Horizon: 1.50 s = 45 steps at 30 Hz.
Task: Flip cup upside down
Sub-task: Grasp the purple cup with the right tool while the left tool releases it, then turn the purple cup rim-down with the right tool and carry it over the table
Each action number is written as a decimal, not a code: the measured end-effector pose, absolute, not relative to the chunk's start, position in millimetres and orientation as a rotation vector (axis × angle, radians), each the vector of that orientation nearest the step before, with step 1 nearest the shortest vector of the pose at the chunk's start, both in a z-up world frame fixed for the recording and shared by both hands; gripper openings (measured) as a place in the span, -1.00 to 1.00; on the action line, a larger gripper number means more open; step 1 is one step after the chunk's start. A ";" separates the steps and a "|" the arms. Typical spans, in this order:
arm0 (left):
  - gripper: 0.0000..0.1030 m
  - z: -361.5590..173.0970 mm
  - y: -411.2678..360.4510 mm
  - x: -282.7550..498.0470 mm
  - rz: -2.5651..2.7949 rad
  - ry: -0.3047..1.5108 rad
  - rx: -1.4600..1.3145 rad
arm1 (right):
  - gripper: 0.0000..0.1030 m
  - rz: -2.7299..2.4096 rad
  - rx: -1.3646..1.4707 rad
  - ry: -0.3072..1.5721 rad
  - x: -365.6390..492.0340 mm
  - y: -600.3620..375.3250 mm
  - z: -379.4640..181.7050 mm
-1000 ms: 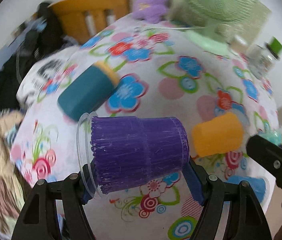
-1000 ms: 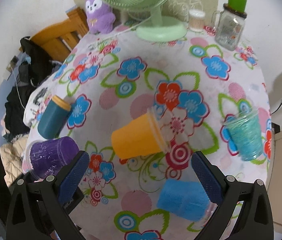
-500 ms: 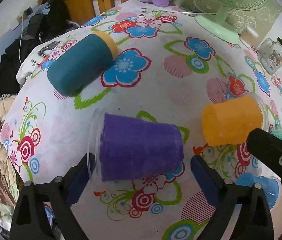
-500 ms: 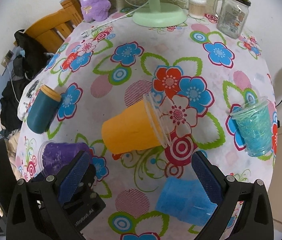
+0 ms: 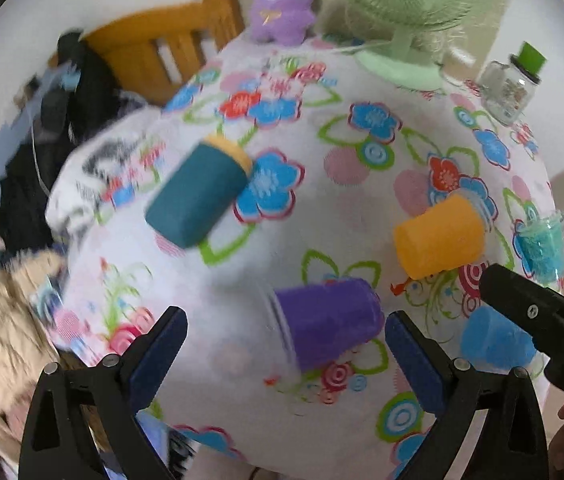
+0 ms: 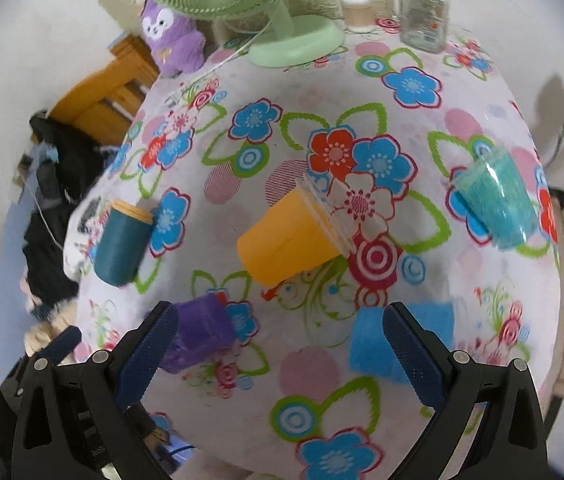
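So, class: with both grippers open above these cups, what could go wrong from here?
1. The purple cup lies tilted between the left gripper fingers, ungripped; being round, it may roll toward the table edge nearby.
2. The left view is blurred, so closing now could clip the rim instead of the body.
3. The right gripper hangs over the orange cup and blue cup; reaching for either could knock the other.

My left claw (image 5: 283, 344): black angular plastic arms, silver screw heads near each joint, dark blue ribbed pads (image 5: 158, 354). My right claw (image 6: 278, 344) — same black frame, same screws, blue knurled pads (image 6: 411, 354) — matching build.
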<state>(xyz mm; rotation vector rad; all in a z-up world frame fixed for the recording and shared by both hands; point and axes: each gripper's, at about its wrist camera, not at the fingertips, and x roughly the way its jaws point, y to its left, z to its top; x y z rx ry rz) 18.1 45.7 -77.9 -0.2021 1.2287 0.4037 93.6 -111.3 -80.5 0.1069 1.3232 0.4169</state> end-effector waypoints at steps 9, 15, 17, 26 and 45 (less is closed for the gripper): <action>0.95 -71.4 70.9 39.4 0.238 1.218 -0.033 | 1.00 0.217 0.351 1.315 70.3 -103.9 -78.5; 0.95 -82.5 80.8 53.2 0.097 1.240 0.130 | 0.99 0.060 0.481 1.319 60.1 -93.5 -88.9; 0.95 -88.2 84.4 58.1 0.043 1.250 0.153 | 0.98 0.012 0.520 1.323 56.6 -87.9 -96.5; 0.95 -102.9 91.7 73.2 -0.109 1.245 0.291 | 0.84 -0.147 0.704 1.389 44.0 -66.8 -139.8; 0.95 -129.2 97.6 88.1 -0.191 1.266 0.367 | 0.11 -0.156 0.786 1.455 61.1 -45.8 -176.9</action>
